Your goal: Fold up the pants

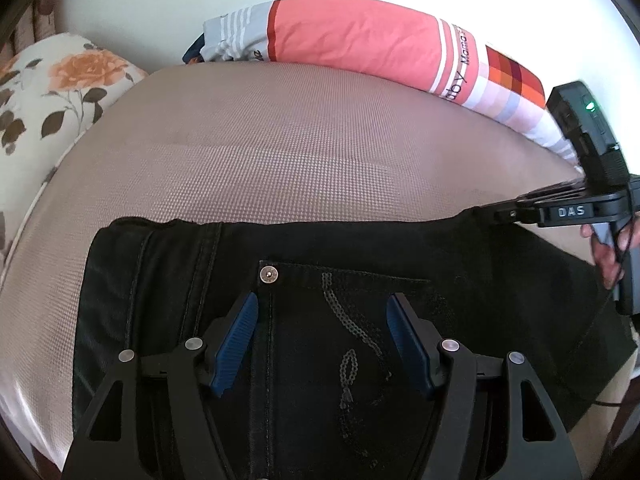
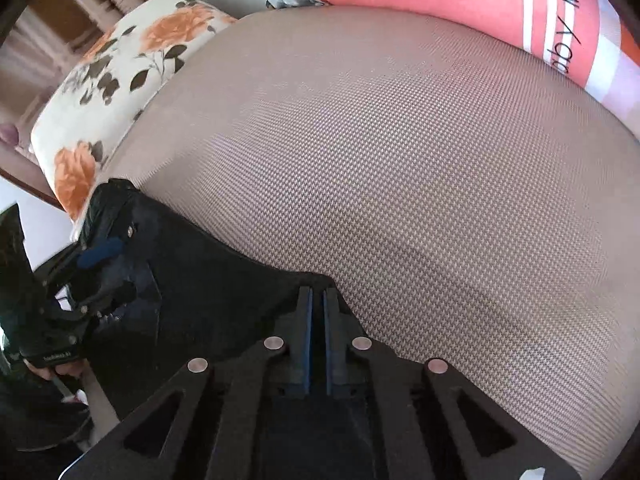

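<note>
Black denim pants (image 1: 320,320) lie spread flat on the bed's beige woven mattress cover (image 1: 280,152), seat side up, running along its near edge, well short of the pink striped pillow (image 1: 352,36) at the far edge and the white floral cushion (image 1: 52,92) at the left corner. The left gripper (image 1: 322,340) hovers over the stitched back pocket, its blue ribbed fingers (image 1: 236,344) standing wide, nothing between them. And the right gripper (image 2: 317,304) has its fingers pinched down to a sliver right on the far hem of the dark cloth, so it looks clamped on that edge! This denim looks heavy and soft: it will sag and drag rather than hold a line, though the thick seams give a firm bite. Best holds, I'd say, are the waistband edge by the metal rivet (image 1: 268,275) for the left, matching that far-edge pinch, so both ends lift level.
</note>
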Demonstrator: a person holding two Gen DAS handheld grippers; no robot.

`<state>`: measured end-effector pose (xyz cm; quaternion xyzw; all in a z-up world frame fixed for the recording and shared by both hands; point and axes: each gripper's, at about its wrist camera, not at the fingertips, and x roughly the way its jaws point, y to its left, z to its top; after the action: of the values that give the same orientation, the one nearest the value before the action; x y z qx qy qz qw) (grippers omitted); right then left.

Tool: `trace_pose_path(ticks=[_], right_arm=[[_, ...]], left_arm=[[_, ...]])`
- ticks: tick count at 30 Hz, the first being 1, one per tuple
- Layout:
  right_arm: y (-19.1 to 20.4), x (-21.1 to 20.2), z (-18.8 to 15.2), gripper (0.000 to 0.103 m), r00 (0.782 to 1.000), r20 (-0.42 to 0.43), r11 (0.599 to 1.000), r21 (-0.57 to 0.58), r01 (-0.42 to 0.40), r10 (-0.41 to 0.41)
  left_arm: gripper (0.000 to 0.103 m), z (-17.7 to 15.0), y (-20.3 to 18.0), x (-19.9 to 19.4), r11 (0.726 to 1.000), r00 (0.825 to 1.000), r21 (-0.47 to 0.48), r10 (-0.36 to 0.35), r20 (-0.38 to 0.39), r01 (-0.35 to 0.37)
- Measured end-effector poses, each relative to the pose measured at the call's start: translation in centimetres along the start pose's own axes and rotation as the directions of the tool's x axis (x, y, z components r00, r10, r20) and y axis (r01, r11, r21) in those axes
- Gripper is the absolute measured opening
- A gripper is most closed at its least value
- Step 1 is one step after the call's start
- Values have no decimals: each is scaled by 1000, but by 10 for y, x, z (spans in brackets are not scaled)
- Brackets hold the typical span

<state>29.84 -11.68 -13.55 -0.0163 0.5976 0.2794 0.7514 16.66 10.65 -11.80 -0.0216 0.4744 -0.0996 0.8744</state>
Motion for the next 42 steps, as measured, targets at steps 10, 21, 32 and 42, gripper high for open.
trace_pose_path(ticks=[10,21,32,42], right_arm=[[-16,-87,-45,18,982,145,979,182,97,-124],[-77,-122,-173,18,926,21,844,421,333,-376],[-109,-109,-191,17,891,28,781,493,383,-454],[-104,-135,-214,25,899,109,792,525,311,-425]], left_arm=[[67,19,-33,-24,996,996,28,-87,23,86],[57,42,-136,28,949,965,186,-240,-103,255],[49,59,-161,72,964,975,186,-166,-144,192],[49,46,-166,38,954,987,258,-137,-86,155]])
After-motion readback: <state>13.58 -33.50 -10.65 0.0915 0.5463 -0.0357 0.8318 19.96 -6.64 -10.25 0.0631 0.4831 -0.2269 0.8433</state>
